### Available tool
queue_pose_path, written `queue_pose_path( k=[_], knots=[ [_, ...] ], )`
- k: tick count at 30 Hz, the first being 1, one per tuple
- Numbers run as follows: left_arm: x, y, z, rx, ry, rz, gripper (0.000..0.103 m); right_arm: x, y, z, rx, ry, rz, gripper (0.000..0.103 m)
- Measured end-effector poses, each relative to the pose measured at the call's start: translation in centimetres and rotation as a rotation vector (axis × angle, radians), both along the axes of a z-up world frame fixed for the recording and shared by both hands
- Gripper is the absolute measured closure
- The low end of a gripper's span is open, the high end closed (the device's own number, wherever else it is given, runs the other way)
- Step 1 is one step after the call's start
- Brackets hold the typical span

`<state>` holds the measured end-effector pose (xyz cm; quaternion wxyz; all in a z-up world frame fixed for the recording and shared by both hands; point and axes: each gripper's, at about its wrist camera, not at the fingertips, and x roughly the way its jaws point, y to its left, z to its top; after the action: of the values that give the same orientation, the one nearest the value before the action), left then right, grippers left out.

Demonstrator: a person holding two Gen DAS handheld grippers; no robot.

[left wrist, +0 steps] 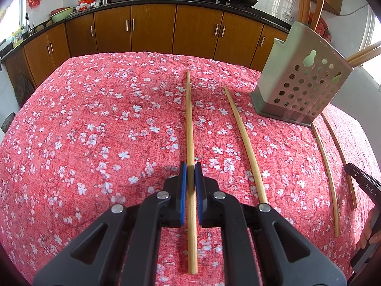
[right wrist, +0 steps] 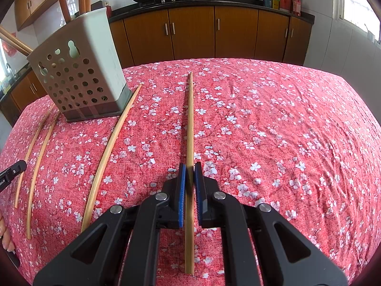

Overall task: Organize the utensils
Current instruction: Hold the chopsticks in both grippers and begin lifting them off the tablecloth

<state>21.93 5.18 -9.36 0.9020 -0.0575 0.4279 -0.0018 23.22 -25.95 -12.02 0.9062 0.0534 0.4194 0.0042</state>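
Several bamboo chopsticks lie on the red floral tablecloth (left wrist: 95, 119). My left gripper (left wrist: 190, 170) is shut on one chopstick (left wrist: 189, 119), its blue pads on either side of it. My right gripper (right wrist: 190, 170) is shut on another chopstick (right wrist: 190, 119) in the same way. A perforated grey utensil holder (left wrist: 302, 81) stands at the right in the left wrist view and at the left in the right wrist view (right wrist: 81, 71), with wooden utensils in it. More chopsticks lie between the two grippers (left wrist: 245, 147) (right wrist: 109, 152).
Two thin chopsticks (left wrist: 327, 174) lie by the holder's base. The other gripper's tip (left wrist: 362, 178) shows at the right edge, and at the left edge of the right wrist view (right wrist: 12, 171). Wooden cabinets (right wrist: 214, 31) and a counter with woks stand behind the table.
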Motion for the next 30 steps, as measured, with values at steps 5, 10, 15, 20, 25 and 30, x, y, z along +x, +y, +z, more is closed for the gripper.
queue_pose_path(
  k=[5, 10, 15, 20, 25, 30],
  knots=[
    [0.0, -0.1, 0.0, 0.004, 0.0, 0.0, 0.094, -0.1, -0.1, 0.0, 0.008, 0.001, -0.004, 0.094],
    [0.1, -0.8, -0.1, 0.051, 0.003, -0.008, 0.093, -0.9, -0.1, 0.0, 0.007, 0.002, -0.009, 0.094],
    [-0.3, -1.2, -0.2, 0.094, 0.006, -0.016, 0.093, -1.4, -0.2, 0.0, 0.011, 0.003, -0.003, 0.094],
    [-0.6, -1.4, -0.3, 0.113, 0.006, -0.022, 0.095, -1.7, -0.4, 0.1, 0.021, 0.002, 0.0, 0.095],
    [-1.1, -1.0, 0.2, 0.095, 0.012, -0.045, 0.096, -3.0, -0.9, 1.4, 0.005, -0.044, -0.002, 0.095],
    [-2.6, -0.1, 2.5, 0.046, -0.053, -0.056, 0.096, -5.1, -2.1, 4.6, 0.012, -0.149, -0.033, 0.095]
  ],
)
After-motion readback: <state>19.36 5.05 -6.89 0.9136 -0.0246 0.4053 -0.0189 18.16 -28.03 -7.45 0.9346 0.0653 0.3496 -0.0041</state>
